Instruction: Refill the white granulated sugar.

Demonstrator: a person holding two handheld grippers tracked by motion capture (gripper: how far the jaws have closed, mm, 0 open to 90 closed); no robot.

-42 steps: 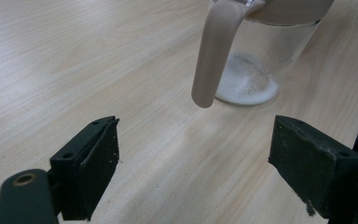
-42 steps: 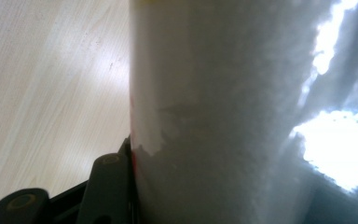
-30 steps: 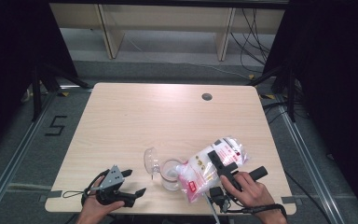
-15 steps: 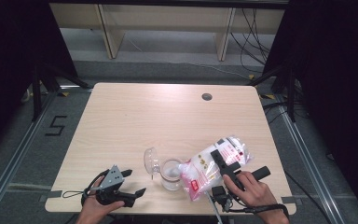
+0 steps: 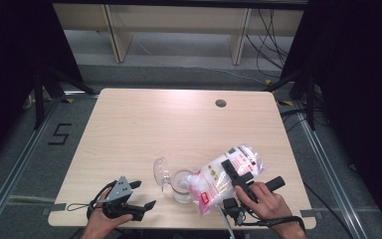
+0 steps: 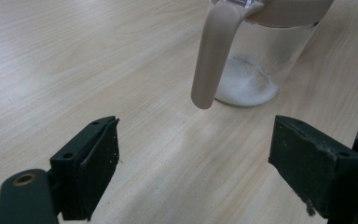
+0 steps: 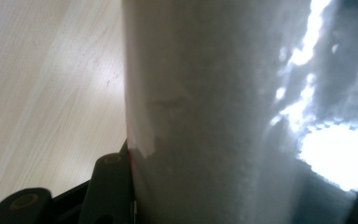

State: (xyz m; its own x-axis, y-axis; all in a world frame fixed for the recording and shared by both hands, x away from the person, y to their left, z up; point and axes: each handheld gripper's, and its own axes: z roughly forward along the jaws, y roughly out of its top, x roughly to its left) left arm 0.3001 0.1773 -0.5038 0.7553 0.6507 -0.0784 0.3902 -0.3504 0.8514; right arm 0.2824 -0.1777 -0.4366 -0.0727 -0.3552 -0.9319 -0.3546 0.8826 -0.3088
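Right tool (image 5: 235, 175) clamped on bag (image 5: 224, 180), tipped at jar (image 5: 181, 185); left tool (image 5: 138, 194), jaws apart, idle near jar. Powder may miss the mouth, or unsteadied jar tips.

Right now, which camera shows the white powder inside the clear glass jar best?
The left gripper view: white powder fills the clear glass jar bottom, close up. The high view shows it small; the right gripper view shows a plastic bag.

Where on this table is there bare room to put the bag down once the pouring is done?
The whole far half of the table is bare, from the cable hole back toward the jar; so is the left side beyond the left gripper. The near right edge is crowded: the jar, its open lid, the bag and the right gripper.
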